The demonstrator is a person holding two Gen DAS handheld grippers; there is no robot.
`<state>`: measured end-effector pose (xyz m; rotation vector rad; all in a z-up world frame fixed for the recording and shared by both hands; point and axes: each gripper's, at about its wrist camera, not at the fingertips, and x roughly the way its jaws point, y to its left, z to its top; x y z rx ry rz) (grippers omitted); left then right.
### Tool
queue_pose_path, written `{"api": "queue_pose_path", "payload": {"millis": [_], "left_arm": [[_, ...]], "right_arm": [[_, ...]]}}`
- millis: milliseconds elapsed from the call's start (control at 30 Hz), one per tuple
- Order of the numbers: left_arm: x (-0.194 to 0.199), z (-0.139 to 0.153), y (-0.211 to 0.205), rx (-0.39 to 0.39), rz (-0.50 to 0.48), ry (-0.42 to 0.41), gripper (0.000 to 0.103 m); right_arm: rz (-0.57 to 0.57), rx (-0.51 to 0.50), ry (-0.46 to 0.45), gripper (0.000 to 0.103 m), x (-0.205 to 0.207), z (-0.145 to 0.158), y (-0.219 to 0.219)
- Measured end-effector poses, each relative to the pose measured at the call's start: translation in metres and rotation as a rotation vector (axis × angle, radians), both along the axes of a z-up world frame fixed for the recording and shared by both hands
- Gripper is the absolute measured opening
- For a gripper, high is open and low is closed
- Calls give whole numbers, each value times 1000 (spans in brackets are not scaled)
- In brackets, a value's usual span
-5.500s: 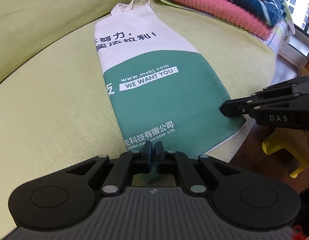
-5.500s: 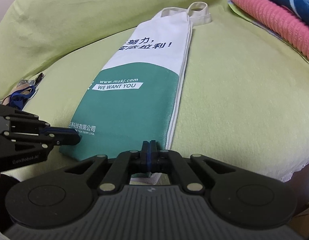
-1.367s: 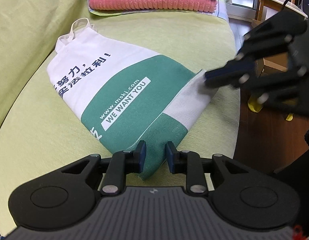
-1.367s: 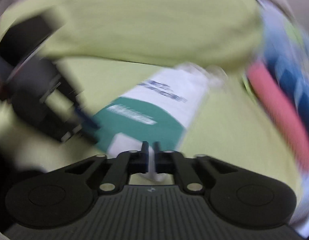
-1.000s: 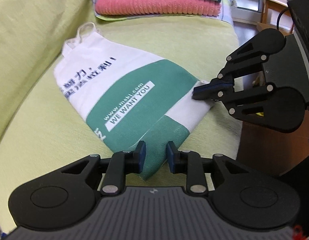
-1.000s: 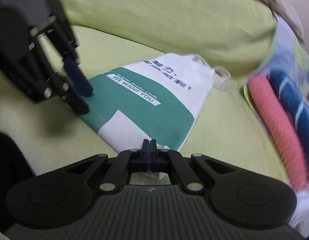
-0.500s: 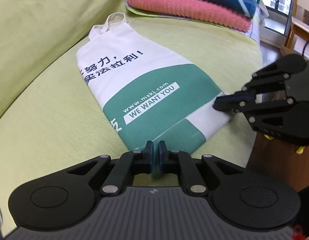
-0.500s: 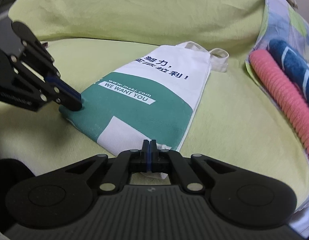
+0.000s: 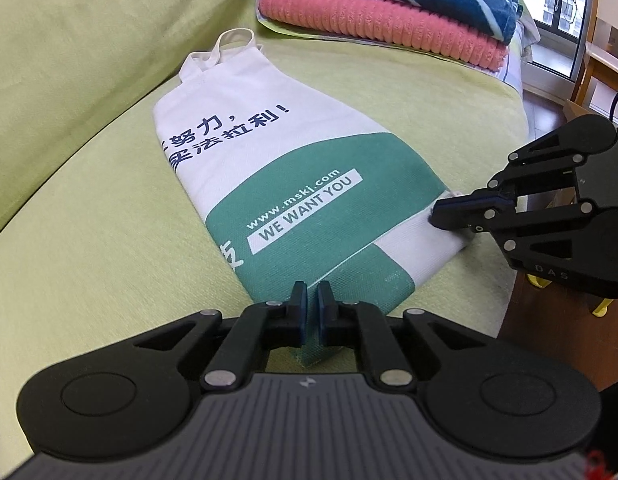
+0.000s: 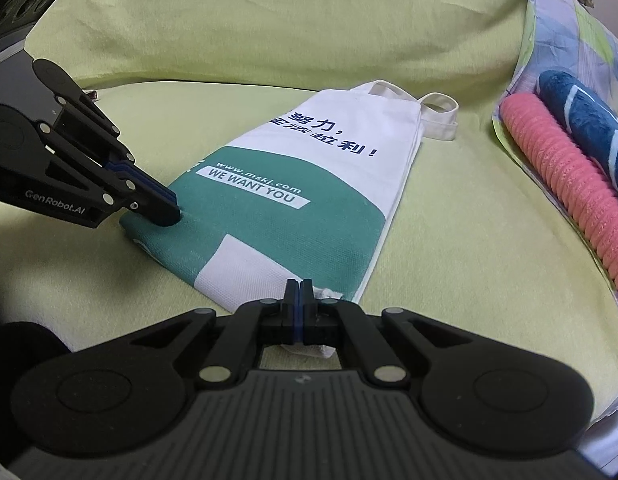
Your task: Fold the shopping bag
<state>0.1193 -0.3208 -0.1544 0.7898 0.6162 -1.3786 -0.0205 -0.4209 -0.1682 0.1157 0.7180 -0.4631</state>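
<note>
White-and-green shopping bag [image 9: 301, 184] lies flat at frame centre, handles toward the top, its bottom edge folded up.

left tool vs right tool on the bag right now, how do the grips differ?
The left tool pinches green fabric at one near corner of the shopping bag; the right tool pinches white fabric at the other near corner. The left tool's pads show a thin gap filled by cloth; the right tool's pads look fully together. Both are shut on the bag's near folded edge, which lies on the green sofa.
</note>
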Motion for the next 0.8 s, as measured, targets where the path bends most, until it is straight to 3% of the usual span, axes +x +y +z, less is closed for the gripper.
{"api": "queue_pose_path", "payload": {"millis": [67,167,233,267,333,533,633,700,733,800], "left_arm": [[-5,2,1,1,-22,-42,10],[-31,11,20,-50,-152,-262,15],[-52,12,42,-100,-282,-459,42],[-62,10,53,-110,-350,-555,46],[-75,-2,67,-90,-472,-711,47],[-84,-54,64,39,-661,-974,47],[-79,-69,58,30,-712,-1043,42],[-76,-72,54,35,-742,-1027,35],[-73,-72,52,42,-760,-1010,25],[-69,-69,49,59,-782,-963,23]], "right_arm": [[0,0,-1,0,0,0,0],[-3,17,-8,0,0,0,-3],[-6,37,-15,0,-1,1,-6],[-8,50,-21,0,-2,1,-8],[-10,78,-37,0,-4,0,-12],[-4,134,-62,0,-8,-1,-20],[7,147,-64,0,-9,0,-23],[12,158,-67,0,-9,-1,-25],[14,163,-70,0,-9,-1,-26],[20,166,-75,0,-9,-1,-27]]}}
